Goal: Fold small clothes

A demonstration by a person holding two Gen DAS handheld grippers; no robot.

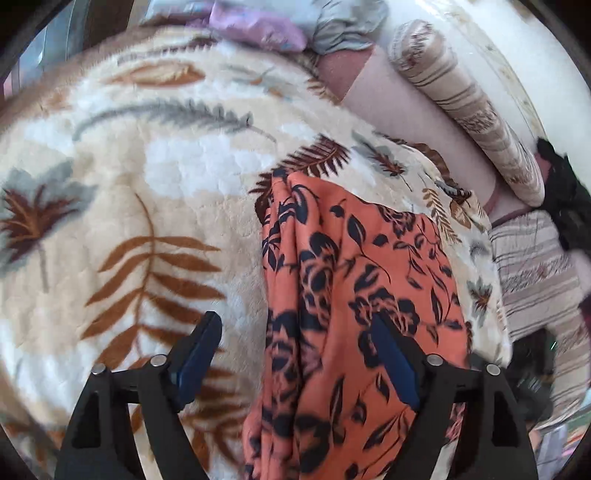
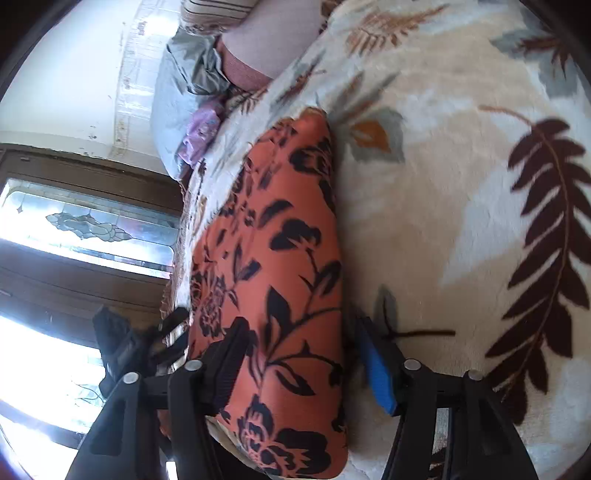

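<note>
While the orange flowered garment (image 1: 354, 295) lies folded into a long band on the leaf-print blanket (image 1: 147, 184), both tools are right on top of it. Its long axis runs straight away from each hand-held gripper, so each one looks down the length of the cloth from an end.

Left hand-held gripper (image 1: 299, 354): jaws spread wide, gripping nothing. One finger sits over the cloth, the other out over bare blanket, so the garment's edge falls between them, a touch to the right of centre.

Right hand-held gripper (image 2: 299, 365): jaws parted, straddling the band's full width, a finger just off each side. No pinch that I can see; the blue pad (image 2: 376, 373) stands clear of the fabric edge.

I'd say the right one is better centred, the nearer candidate to take an end for the next fold.

Beyond the cloth sit a striped bolster (image 1: 465, 107) and a purple bundle (image 1: 258, 26), well apart.
</note>
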